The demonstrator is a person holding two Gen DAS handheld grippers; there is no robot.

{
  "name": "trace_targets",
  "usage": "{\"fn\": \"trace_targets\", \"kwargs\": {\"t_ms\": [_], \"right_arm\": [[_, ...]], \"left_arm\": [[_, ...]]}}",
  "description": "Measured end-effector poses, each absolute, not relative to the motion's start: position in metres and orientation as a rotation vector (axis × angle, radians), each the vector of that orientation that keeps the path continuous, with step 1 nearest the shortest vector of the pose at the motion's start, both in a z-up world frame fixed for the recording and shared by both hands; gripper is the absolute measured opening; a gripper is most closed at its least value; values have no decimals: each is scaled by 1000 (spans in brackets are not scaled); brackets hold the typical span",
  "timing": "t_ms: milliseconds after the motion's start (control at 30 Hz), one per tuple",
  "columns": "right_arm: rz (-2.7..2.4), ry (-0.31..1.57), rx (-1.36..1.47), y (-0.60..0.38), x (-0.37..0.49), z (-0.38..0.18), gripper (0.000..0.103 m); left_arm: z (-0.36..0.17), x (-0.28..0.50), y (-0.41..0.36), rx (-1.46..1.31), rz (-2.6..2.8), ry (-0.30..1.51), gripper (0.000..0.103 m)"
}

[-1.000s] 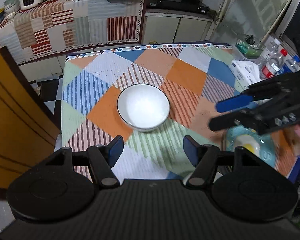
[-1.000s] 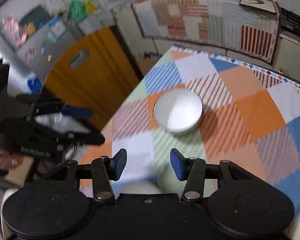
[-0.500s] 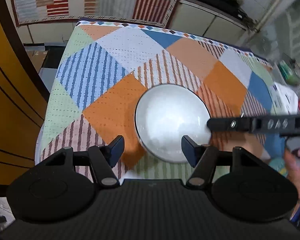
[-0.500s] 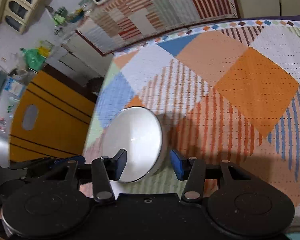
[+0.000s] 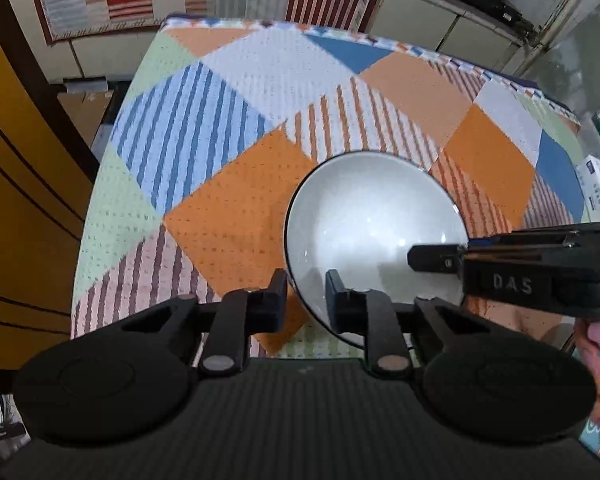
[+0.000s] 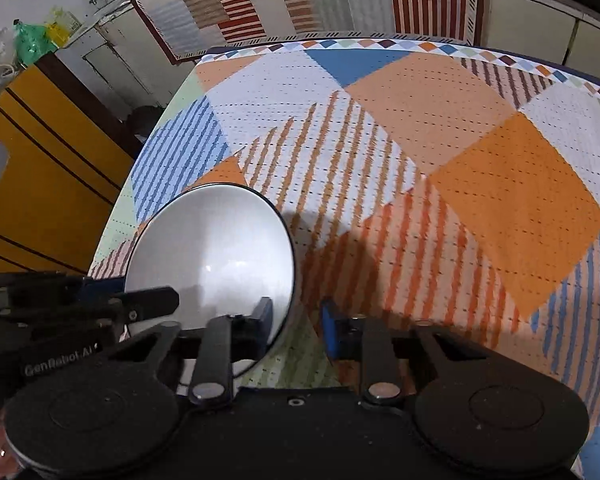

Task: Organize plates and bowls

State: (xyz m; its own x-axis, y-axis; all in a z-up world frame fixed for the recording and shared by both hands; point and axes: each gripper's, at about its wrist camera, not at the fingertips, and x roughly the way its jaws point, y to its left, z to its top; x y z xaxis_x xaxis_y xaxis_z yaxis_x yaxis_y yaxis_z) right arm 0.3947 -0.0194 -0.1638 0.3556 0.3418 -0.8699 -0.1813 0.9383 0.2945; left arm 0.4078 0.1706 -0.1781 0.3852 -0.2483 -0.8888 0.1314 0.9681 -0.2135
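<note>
A white bowl (image 5: 374, 236) with a dark rim sits on the patchwork tablecloth (image 5: 236, 216); it also shows in the right wrist view (image 6: 212, 264). My left gripper (image 5: 306, 292) straddles the bowl's left rim, one finger outside and one inside, jaws narrowed, contact unclear. My right gripper (image 6: 294, 320) straddles the opposite rim, left finger inside the bowl, right finger outside, a gap still showing. Each gripper shows in the other's view, the right one (image 5: 440, 258) and the left one (image 6: 152, 300).
A yellow wooden door (image 5: 16, 200) stands left of the table. A counter with a striped cloth (image 6: 300, 0) runs behind. A white packet (image 5: 598, 188) lies at the table's right edge. The far half of the tablecloth (image 6: 420, 100) carries nothing.
Both grippers moved down onto the bowl from opposite sides. Their fingers now straddle its rim, and both jaws have narrowed.
</note>
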Motion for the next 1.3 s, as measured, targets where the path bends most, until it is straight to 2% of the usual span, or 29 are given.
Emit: {"fn": "trace_targets", "kwargs": {"t_ms": [100,200,567,767,1067,1300], "right_arm": [[312,1143,172,-16,394,-165,14],[283,1209,276,-24,393,-163,13],[321,1180,317,-46,340,-114,13],[356,1152,249,-52,292,-81,14],[393,1121,222,-58,224,-63,15],[387,1099,210,-58,182,-65,15]], "left_arm": [[-180,409,168,-107,-231,1208,16],[-176,405,166,-114,-232,1264,16],[-116,342,158,-142,-275,1210,15],[-83,293,146,-86,-286,1165,15],[-61,238,137,-19,-317,1192,14],[-67,201,136,-5,-335,1213,14]]}}
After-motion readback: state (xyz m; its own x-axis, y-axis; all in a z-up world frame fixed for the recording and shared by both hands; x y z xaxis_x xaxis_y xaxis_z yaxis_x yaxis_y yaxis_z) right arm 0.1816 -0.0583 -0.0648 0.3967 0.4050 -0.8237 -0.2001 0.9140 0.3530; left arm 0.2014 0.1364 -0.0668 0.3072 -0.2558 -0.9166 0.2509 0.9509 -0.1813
